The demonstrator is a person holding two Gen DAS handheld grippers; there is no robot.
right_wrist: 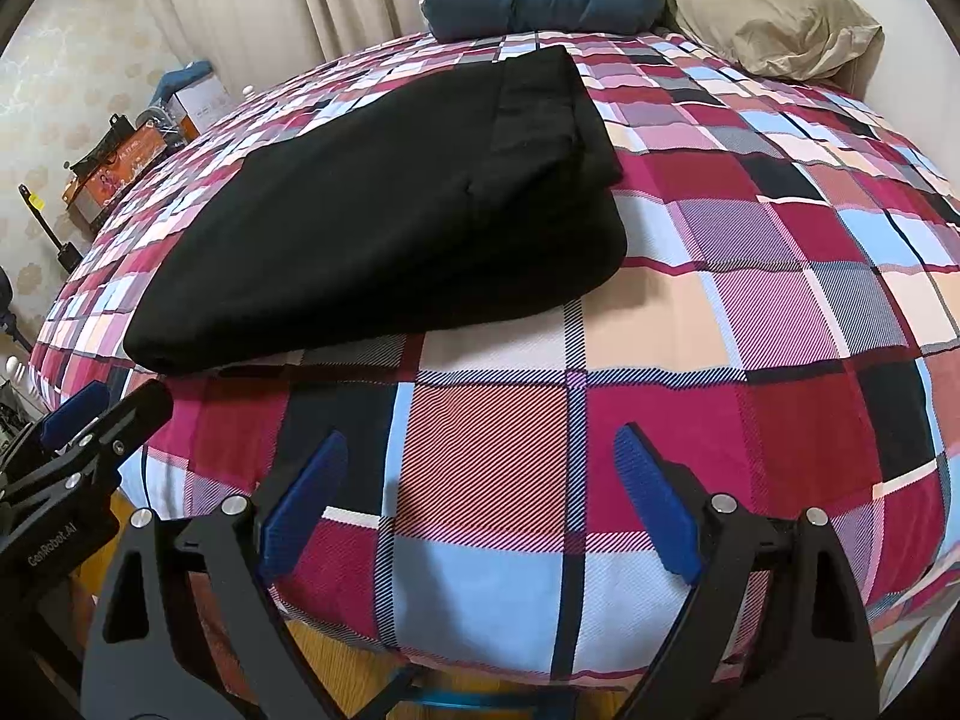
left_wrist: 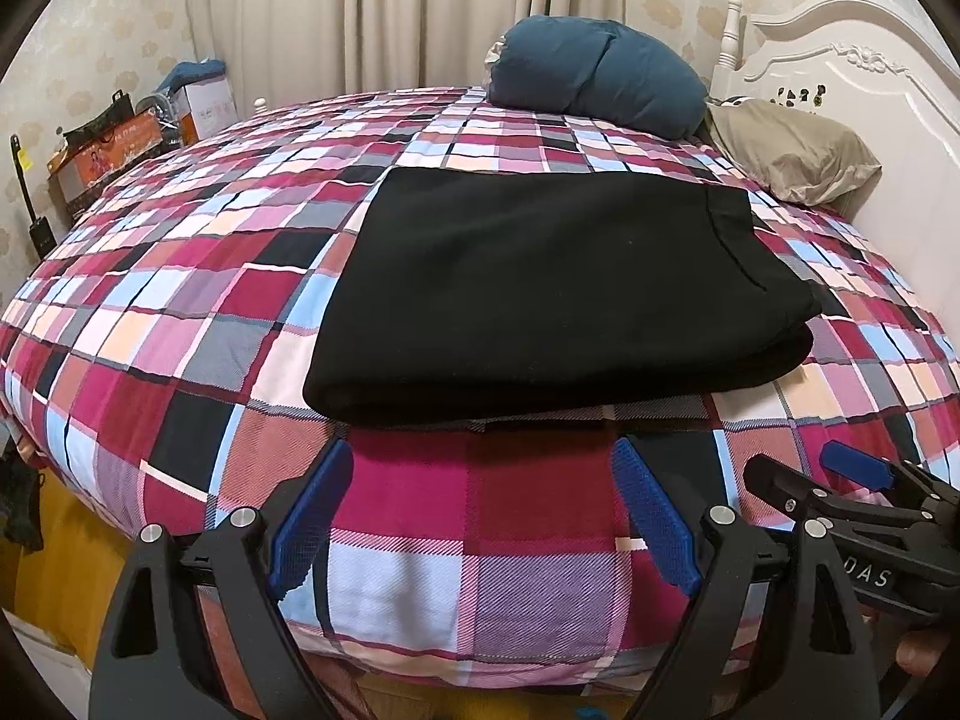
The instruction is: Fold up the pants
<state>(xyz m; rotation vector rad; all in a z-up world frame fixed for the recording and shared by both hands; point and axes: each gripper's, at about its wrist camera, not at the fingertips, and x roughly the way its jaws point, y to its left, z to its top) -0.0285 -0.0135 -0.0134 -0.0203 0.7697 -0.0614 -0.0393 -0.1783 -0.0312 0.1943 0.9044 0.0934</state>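
Black pants [left_wrist: 540, 282] lie folded in a flat rectangle on the plaid bed cover [left_wrist: 180, 300]. They also show in the right wrist view [right_wrist: 384, 222], up and left of centre. My left gripper [left_wrist: 483, 462] is open and empty, just in front of the pants' near folded edge, apart from it. My right gripper [right_wrist: 480, 450] is open and empty over bare cover, to the right of the pants' near edge. The right gripper also shows at the right edge of the left wrist view [left_wrist: 840, 480], and the left gripper shows at the left edge of the right wrist view [right_wrist: 102, 414].
A blue rolled pillow [left_wrist: 594, 84] and a beige pillow [left_wrist: 792, 150] lie at the head of the bed by the white headboard [left_wrist: 852, 78]. Boxes [left_wrist: 120, 144] stand beyond the far left side. Curtains [left_wrist: 360, 12] hang behind. The bed's near edge drops to a wooden floor [right_wrist: 336, 660].
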